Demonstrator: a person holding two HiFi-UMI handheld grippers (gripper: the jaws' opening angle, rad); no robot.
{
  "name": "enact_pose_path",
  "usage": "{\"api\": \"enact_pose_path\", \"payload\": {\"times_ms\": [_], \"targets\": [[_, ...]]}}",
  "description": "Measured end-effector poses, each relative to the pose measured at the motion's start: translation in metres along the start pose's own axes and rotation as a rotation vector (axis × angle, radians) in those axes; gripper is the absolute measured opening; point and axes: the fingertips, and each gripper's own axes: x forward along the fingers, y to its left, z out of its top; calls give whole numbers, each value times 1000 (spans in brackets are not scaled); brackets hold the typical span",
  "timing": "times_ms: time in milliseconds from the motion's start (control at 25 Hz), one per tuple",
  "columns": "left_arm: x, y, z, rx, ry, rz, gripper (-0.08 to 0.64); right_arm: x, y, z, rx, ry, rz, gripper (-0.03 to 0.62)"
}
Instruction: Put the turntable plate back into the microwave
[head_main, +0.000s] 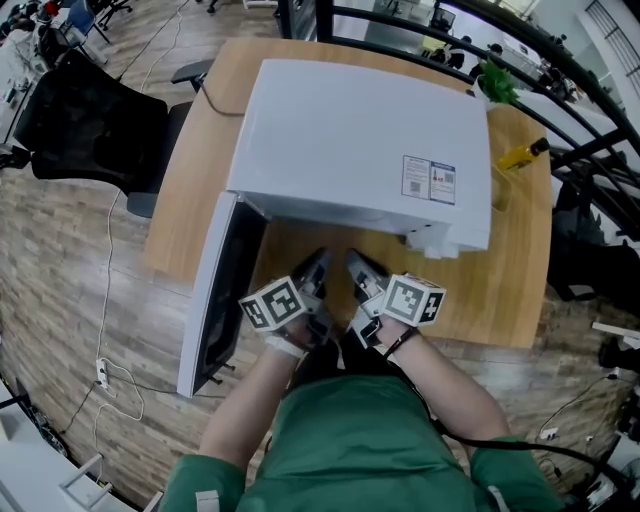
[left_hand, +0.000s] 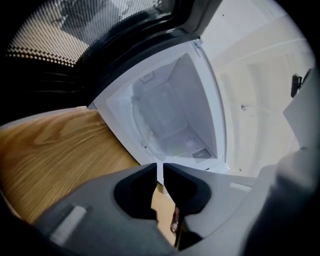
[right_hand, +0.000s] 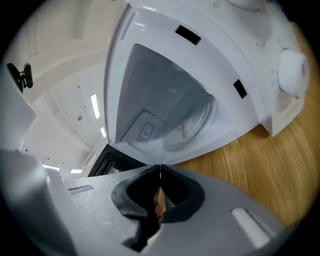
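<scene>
black chair (head_main: 90, 125), wooden table (head_main: 520, 290), yellow bottle (head_main: 523, 155)

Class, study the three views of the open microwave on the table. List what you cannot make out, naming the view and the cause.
1. Inside of the microwave, head view: hidden beneath its own top.
2. Turntable plate, right gripper view: clear glass, blurred; whether it sits properly cannot be told.
3. Label, head view: print too small.
4. Yellow item at the table edge, head view: too small to identify.

turntable plate (right_hand: 189, 130) inside open microwave (right_hand: 215, 55)
</scene>
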Motion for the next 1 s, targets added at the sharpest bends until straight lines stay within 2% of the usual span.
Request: {"api": "enact_pose_path", "payload": {"times_ms": [160, 320, 680, 1000], "targets": [[-16, -16, -6, 19, 1, -13, 46, -14, 19, 7, -35, -24, 25, 6], [-29, -31, -4, 81, -4, -14, 46, -26, 34, 14, -34, -53, 48, 6], [-48, -70, 9, 47, -69, -78, 46, -40, 56, 18, 1, -73, 84, 3], [-54, -84, 18, 40, -98, -102, 46, -44, 65, 29, 12, -102, 101, 3]]}}
